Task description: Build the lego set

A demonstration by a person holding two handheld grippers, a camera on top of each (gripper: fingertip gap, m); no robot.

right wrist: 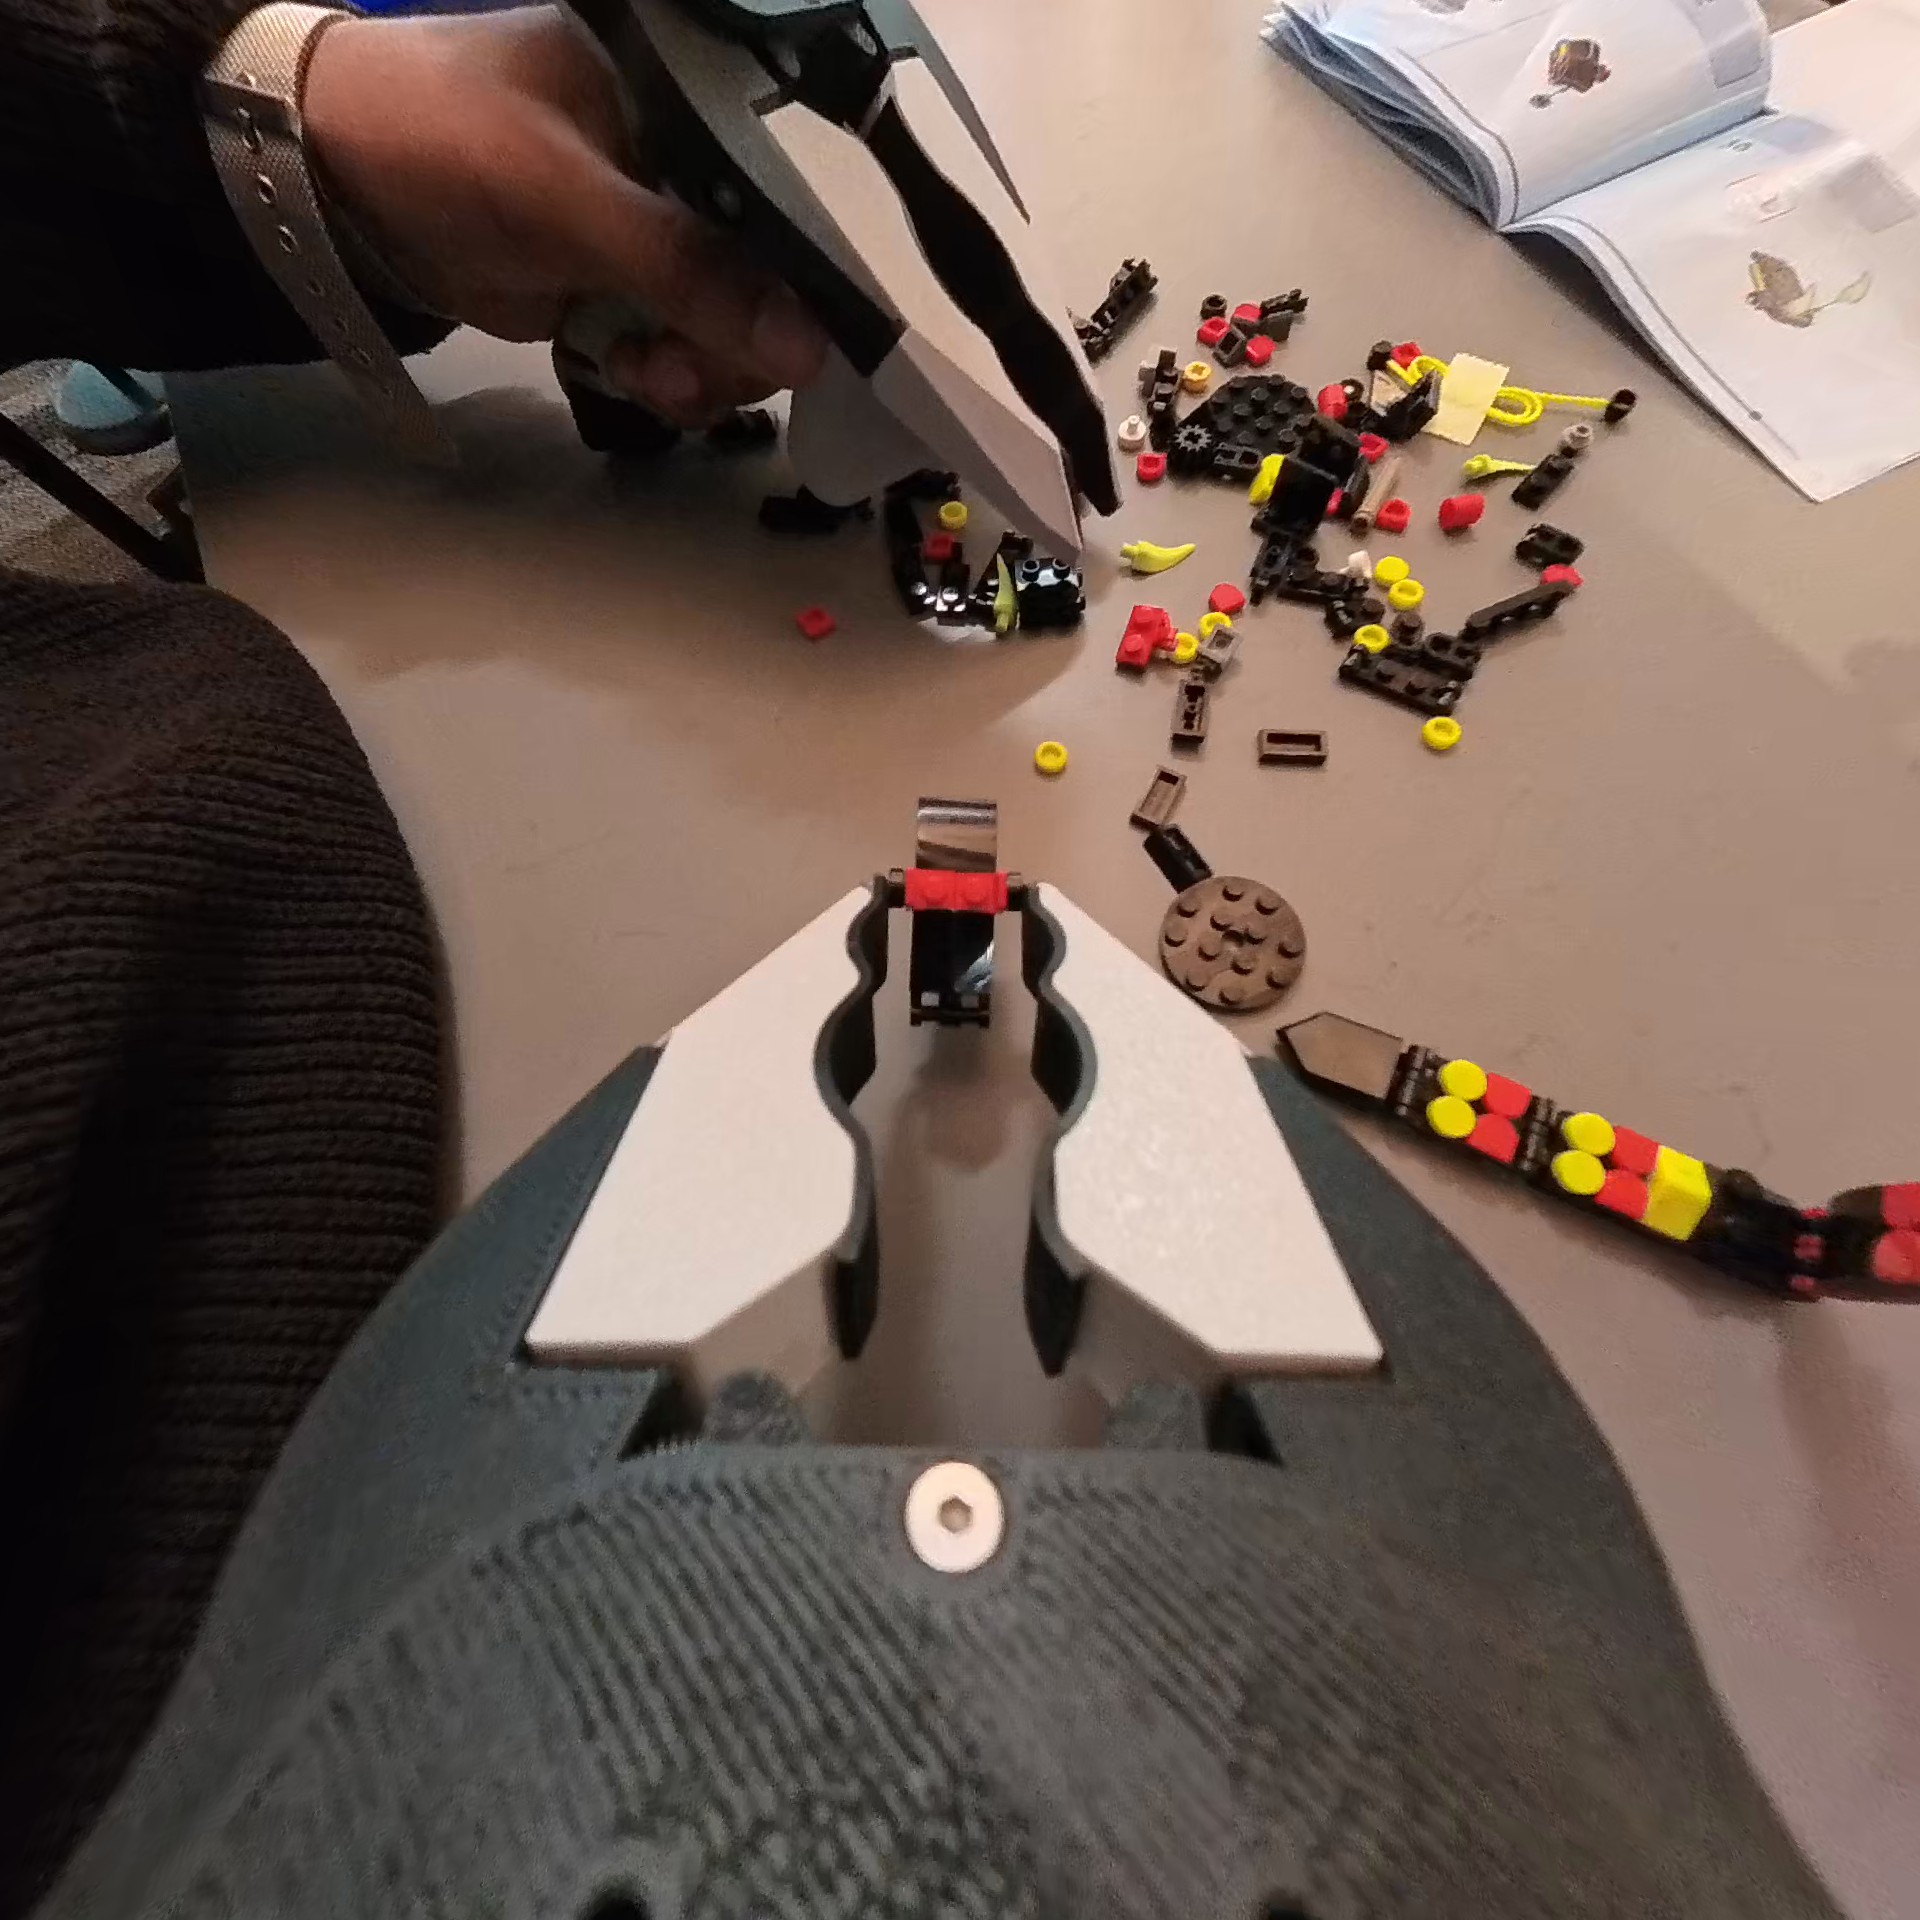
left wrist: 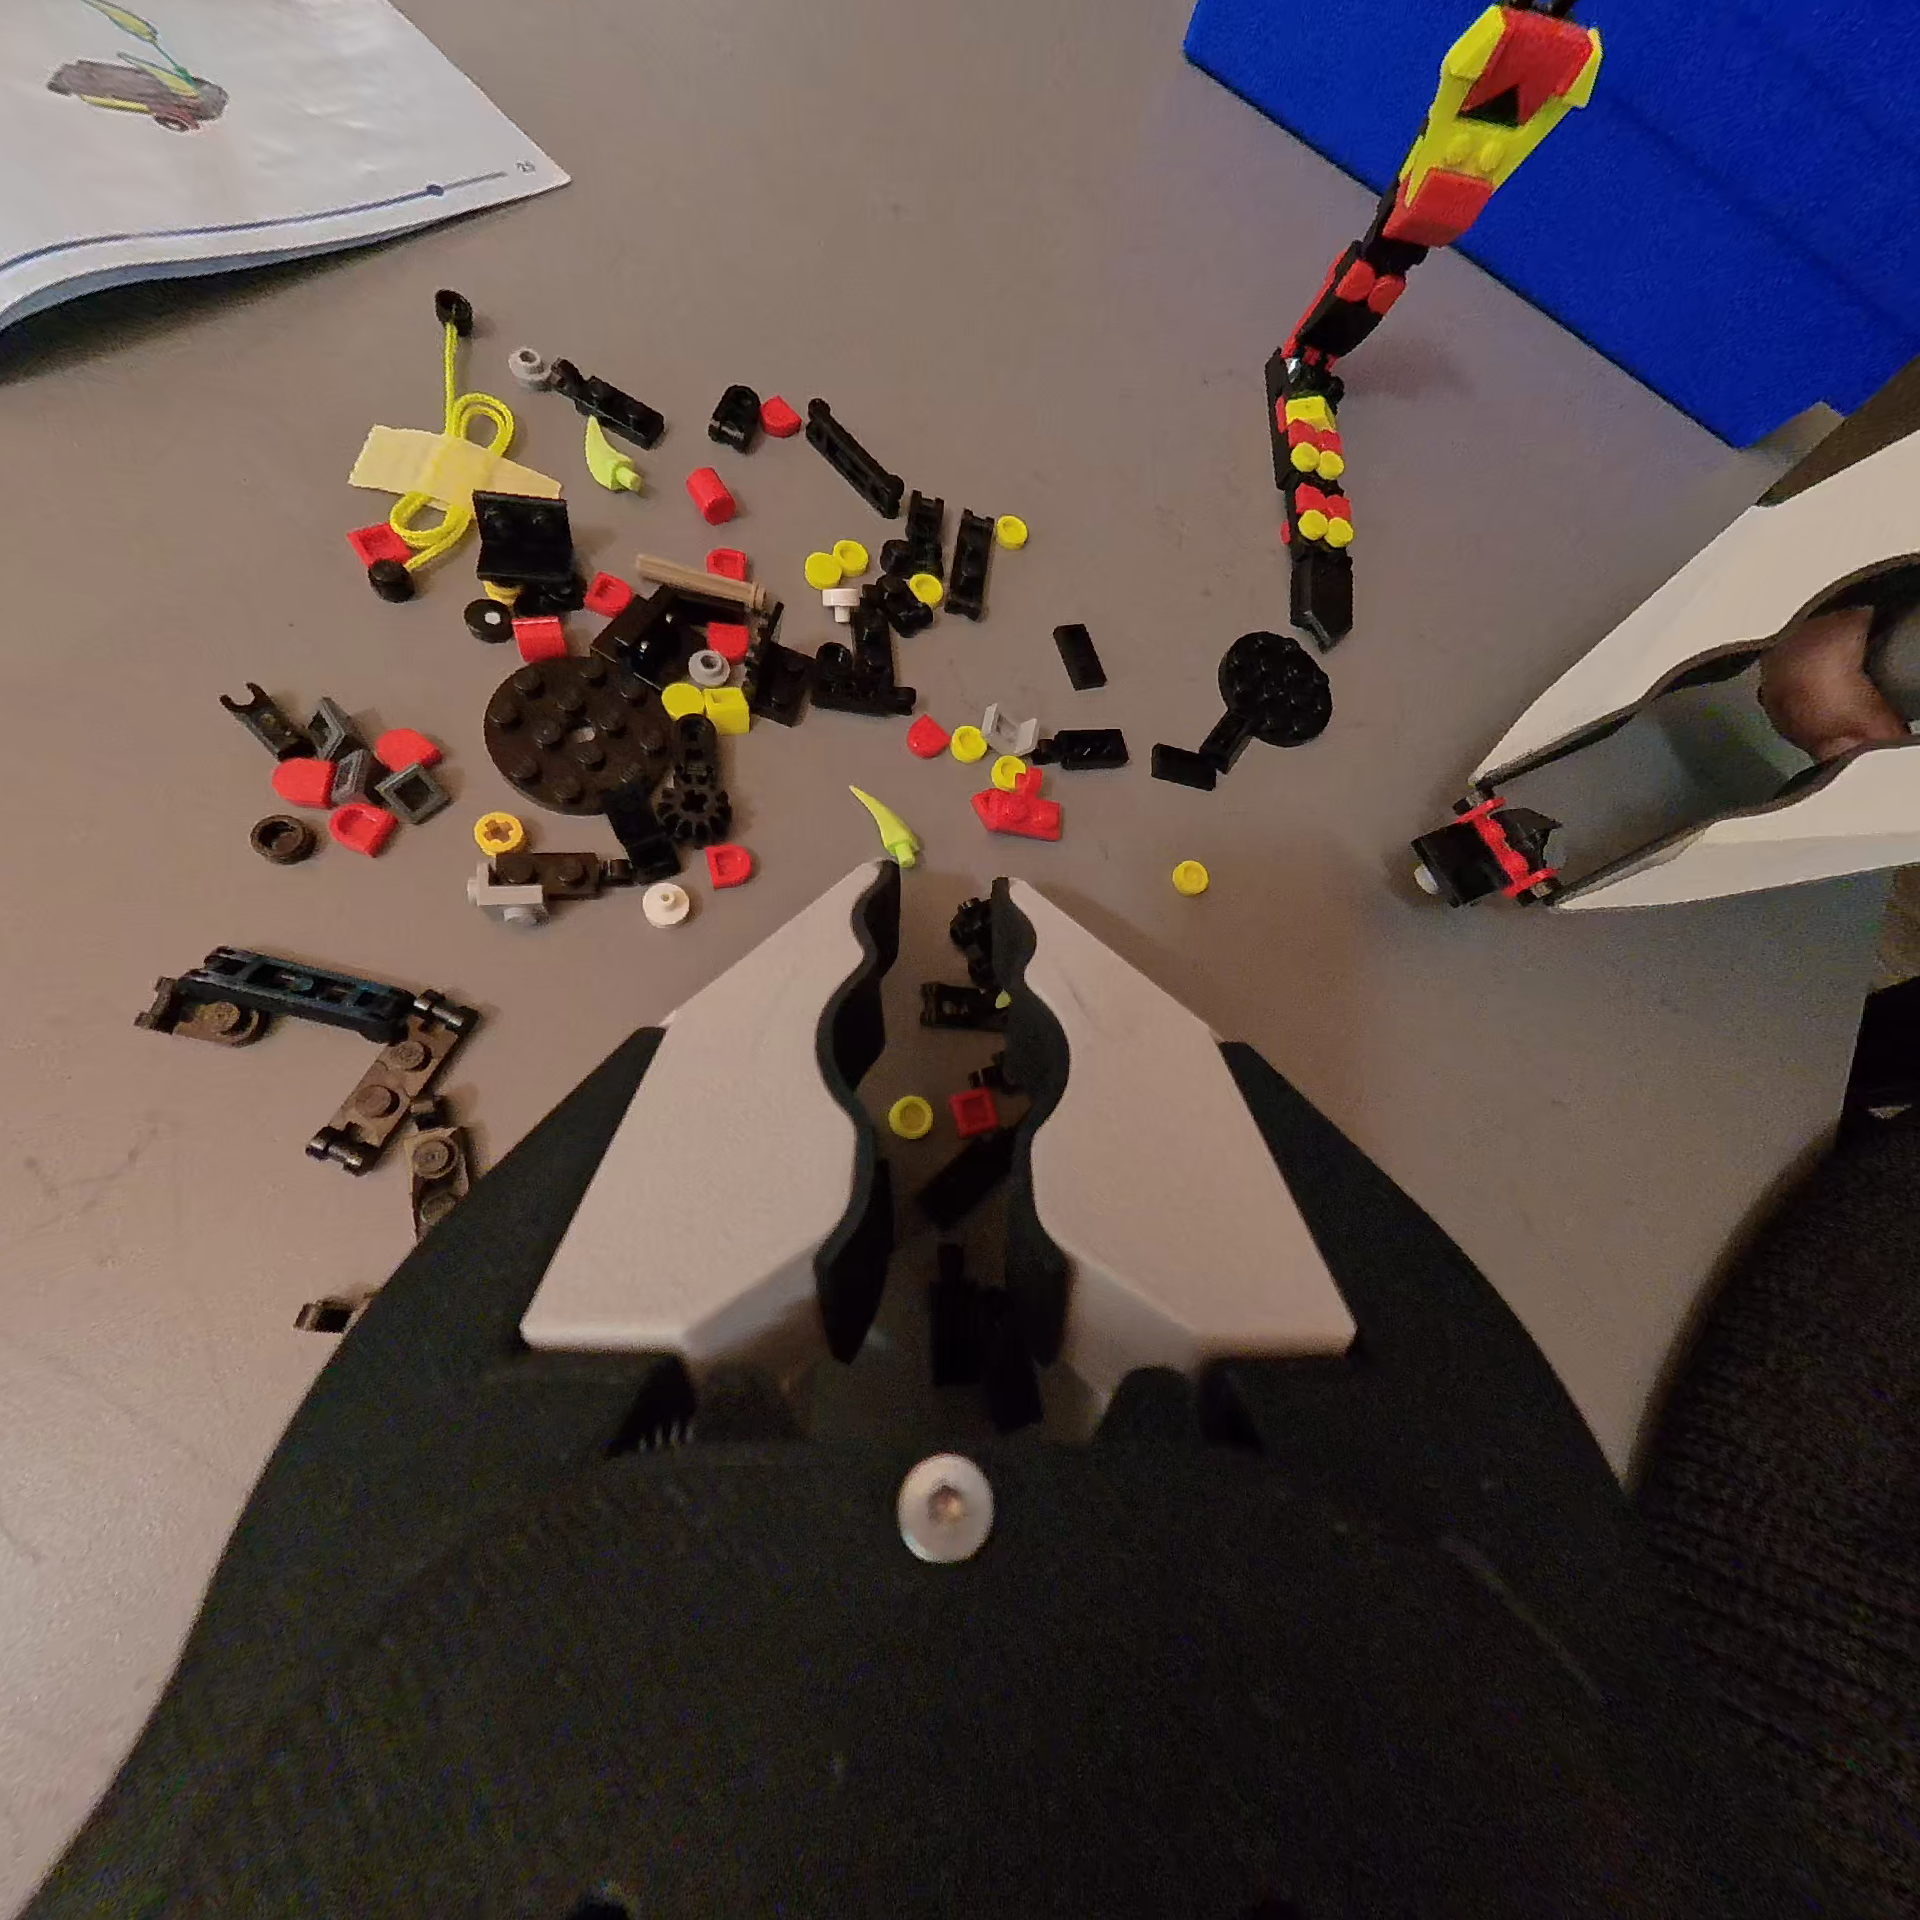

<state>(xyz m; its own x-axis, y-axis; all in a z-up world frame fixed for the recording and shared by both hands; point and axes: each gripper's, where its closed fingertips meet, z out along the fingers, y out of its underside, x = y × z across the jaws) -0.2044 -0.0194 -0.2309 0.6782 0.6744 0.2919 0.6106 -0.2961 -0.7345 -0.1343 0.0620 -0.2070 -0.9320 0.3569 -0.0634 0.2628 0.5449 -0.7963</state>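
Observation:
My left gripper (left wrist: pixel 948 883) is narrowly open and empty. It hovers just above a small black cluster with a lime spike (right wrist: pixel 1023 592), a yellow round stud (left wrist: pixel 910 1116) and a red tile (left wrist: pixel 974 1112). It also shows in the right wrist view (right wrist: pixel 1091 520). My right gripper (right wrist: pixel 954 894) is shut on a small black and red sub-assembly (right wrist: pixel 951 935), held low over the table; both show in the left wrist view (left wrist: pixel 1538 862), the sub-assembly (left wrist: pixel 1475 852) at its tips. A long black, red and yellow built chain (left wrist: pixel 1314 457) lies to the right (right wrist: pixel 1558 1153).
Loose black, red and yellow pieces (left wrist: pixel 727 623) are scattered mid-table, with a large round black plate (left wrist: pixel 577 727) and a smaller round plate (right wrist: pixel 1231 940). An open instruction booklet (left wrist: pixel 208 135) lies at the back left and a blue box (left wrist: pixel 1714 208) at the back right. A hand (right wrist: pixel 520 208) holds the left gripper. The left gripper's tips are roughly 12 centimeters from the right gripper's. To reach the red tile (left wrist: pixel 974 1112) in a straight line is about 4 centimeters for my left fingers, about 12 centimeters for my right. It is also in sight in the right wrist view (right wrist: pixel 938 543). Between my left fingertips and the yellow round stud (left wrist: pixel 910 1116) there is roughly 4 centimeters. It is also in sight in the right wrist view (right wrist: pixel 952 510).

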